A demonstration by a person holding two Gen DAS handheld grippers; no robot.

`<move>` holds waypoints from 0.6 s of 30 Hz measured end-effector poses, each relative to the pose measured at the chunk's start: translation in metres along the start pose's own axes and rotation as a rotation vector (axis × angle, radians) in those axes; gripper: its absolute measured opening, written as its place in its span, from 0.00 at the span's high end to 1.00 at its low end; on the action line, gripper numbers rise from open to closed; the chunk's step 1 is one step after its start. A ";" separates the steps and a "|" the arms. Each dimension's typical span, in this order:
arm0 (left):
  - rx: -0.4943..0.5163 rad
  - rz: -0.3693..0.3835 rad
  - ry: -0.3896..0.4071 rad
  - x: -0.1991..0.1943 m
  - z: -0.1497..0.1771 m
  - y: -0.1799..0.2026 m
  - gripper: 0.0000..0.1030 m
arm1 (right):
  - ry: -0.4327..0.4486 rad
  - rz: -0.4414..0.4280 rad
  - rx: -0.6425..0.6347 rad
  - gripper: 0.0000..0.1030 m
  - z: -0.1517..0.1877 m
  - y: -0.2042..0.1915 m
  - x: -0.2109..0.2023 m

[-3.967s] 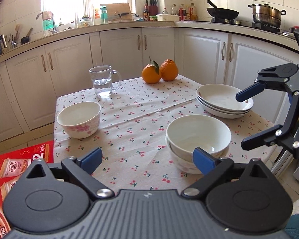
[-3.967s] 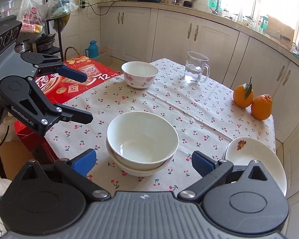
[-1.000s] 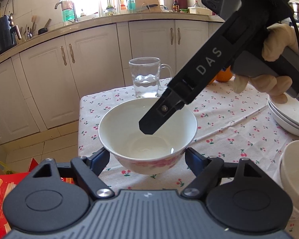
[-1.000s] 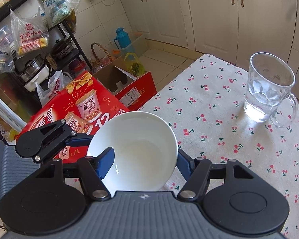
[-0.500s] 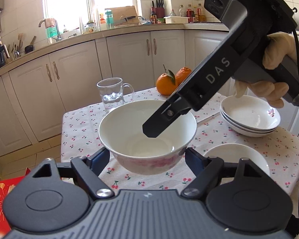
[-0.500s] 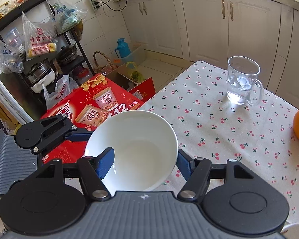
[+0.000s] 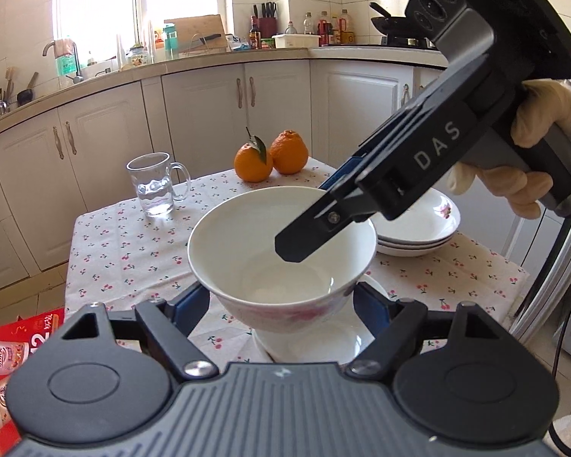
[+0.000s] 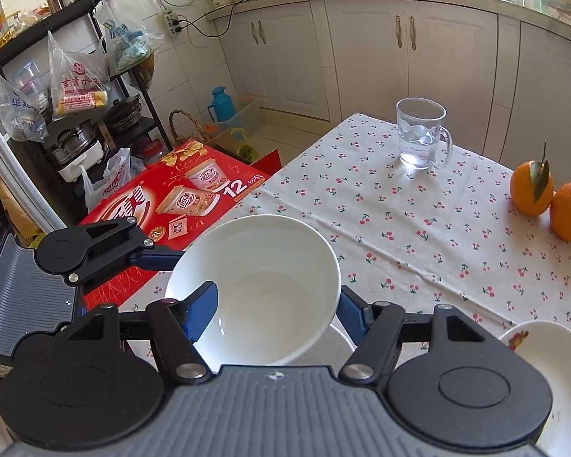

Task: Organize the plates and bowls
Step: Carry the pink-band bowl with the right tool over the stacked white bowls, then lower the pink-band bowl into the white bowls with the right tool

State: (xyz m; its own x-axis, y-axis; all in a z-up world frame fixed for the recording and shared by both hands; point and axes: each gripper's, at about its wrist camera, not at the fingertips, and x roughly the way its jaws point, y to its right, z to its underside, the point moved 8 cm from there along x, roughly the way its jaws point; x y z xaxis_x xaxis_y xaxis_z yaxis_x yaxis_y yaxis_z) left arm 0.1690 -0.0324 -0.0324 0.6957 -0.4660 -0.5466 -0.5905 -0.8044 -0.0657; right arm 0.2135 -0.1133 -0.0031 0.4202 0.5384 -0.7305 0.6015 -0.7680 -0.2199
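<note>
Kitchen with cream cabinets (image 7: 201, 95) around a cherry-print tablecloth (image 8: 399, 228); left gripper (image 7: 281, 306) and right gripper (image 8: 274, 308) both clamped on white bowl (image 7: 281, 243).

Worktop (image 7: 141, 251): small table covered by a white cloth printed with red cherries; cloth hangs over the near-left edge.
Glass mug (image 7: 154, 184): upright near the far-left corner, handle to the right, partly filled with clear water.
Oranges (image 7: 272, 154): two, touching each other, at the far edge; the left one bears a leaf.
Plate stack (image 7: 426, 234): shallow white plates nested together at the right edge, flower motif on the top rim.
Bowl stack (image 7: 323, 339): white, resting on the cloth at the near edge, mostly hidden.
Floor (image 8: 274, 141): tiled; a red carton (image 8: 179, 198) lies beside the worktop.
</note>
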 end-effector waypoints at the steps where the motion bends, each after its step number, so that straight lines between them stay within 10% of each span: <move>1: -0.003 0.006 -0.004 0.001 0.001 0.003 0.20 | 0.002 0.002 0.006 0.29 0.003 0.001 -0.002; 18: -0.013 0.059 -0.087 0.020 0.024 0.021 0.20 | -0.031 0.015 0.075 0.29 0.047 0.020 0.013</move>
State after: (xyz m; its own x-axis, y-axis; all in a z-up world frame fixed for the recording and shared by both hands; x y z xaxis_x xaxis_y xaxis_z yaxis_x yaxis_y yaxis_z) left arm 0.1611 -0.0497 -0.0650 0.6218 -0.4793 -0.6193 -0.6235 -0.7816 -0.0211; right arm 0.1990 -0.1380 -0.0474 0.4065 0.5165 -0.7536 0.5424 -0.8002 -0.2559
